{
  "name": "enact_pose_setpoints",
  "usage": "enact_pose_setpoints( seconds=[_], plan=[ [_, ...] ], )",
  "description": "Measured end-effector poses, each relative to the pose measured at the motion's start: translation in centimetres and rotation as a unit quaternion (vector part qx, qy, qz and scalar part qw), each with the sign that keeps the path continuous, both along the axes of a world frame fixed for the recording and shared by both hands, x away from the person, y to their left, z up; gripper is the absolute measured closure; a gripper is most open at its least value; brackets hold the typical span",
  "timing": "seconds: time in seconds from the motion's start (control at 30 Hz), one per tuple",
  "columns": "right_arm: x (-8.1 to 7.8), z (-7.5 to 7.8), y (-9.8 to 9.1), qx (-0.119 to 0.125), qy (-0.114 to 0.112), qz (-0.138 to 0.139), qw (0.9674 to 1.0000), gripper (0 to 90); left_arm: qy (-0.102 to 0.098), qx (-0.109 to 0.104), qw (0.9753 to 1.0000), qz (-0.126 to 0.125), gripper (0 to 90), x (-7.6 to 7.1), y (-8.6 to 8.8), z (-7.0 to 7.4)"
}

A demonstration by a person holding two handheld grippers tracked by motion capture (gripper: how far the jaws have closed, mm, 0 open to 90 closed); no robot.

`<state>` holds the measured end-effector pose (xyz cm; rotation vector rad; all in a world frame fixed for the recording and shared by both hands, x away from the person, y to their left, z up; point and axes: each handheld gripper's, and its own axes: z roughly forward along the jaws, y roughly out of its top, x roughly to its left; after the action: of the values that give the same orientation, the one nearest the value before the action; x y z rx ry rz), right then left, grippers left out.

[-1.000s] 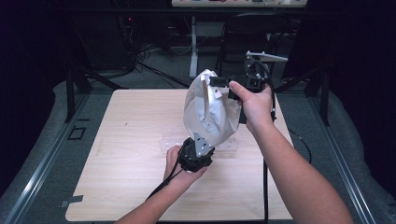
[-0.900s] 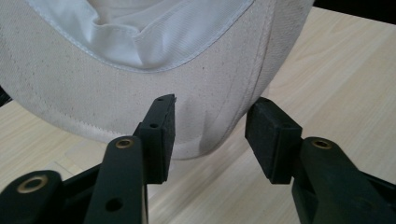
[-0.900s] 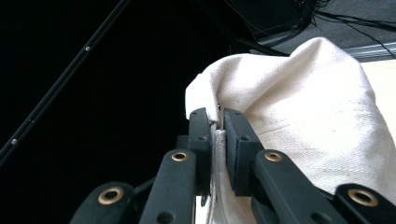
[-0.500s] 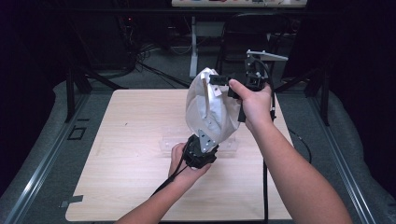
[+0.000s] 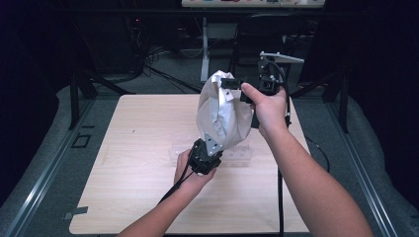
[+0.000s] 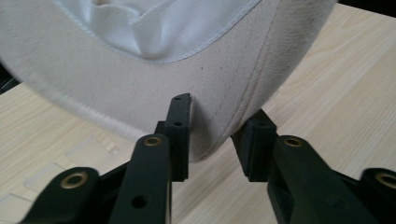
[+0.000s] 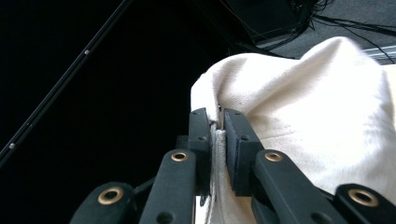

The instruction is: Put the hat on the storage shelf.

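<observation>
Two tools hold one white cap (image 5: 222, 116): right tool (image 7: 217, 140) clamped on its edge, left tool (image 6: 215, 140) closing around its brim.

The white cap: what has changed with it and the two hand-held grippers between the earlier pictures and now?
The left hand-held gripper has just been closing its jaws around the brim of the white cap; one pad touches the brim, the other still stands slightly apart. It sits a little higher under the cap than before. The right hand-held gripper stays clamped on the cap's top edge, holding it above the table.
</observation>
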<state>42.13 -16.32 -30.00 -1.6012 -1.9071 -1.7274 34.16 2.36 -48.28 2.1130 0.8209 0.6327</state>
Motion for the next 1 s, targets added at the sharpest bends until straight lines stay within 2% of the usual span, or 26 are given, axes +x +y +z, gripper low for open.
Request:
enact_pose_setpoints(
  seconds=[0.27,0.43,0.53,0.63,0.7,0.77,0.9,1.0],
  plan=[
    [0.1,0.0,0.1,-0.004,0.001,0.0,1.0,81.7,0.006,-0.016,0.9998,-0.011,76.1,0.8,1.6,0.1],
    [0.1,-0.1,0.4,-0.008,0.002,0.0,1.0,81.7,0.017,-0.042,0.9989,-0.016,77.4,1.7,2.8,0.0],
    [0.1,-0.2,0.6,-0.013,0.002,0.0,0.9999,81.8,0.023,-0.06,0.9977,-0.022,78.3,2.1,3.5,-0.2],
    [0.2,-0.4,0.7,-0.02,0.002,0.003,0.9998,82.0,0.032,-0.086,0.9953,-0.033,78.8,2.6,4.1,-0.7],
    [0.2,-0.5,0.8,-0.024,0.003,0.002,0.9997,82.0,0.038,-0.095,0.9939,-0.039,79.0,2.8,4.4,-1.1],
    [0.2,-0.7,0.8,-0.025,0.005,0.002,0.9997,82.0,0.042,-0.102,0.993,-0.043,79.2,3.0,4.6,-1.3],
    [0.4,-1.3,0.9,-0.025,0.011,-0.001,0.9996,82.0,0.054,-0.1,0.9923,-0.05,79.7,3.1,4.7,-1.6],
    [0.5,-1.7,0.7,-0.024,0.017,0.0,0.9996,82.0,0.057,-0.112,0.9909,-0.05,79.7,3.1,4.8,-2.0]
  ],
)
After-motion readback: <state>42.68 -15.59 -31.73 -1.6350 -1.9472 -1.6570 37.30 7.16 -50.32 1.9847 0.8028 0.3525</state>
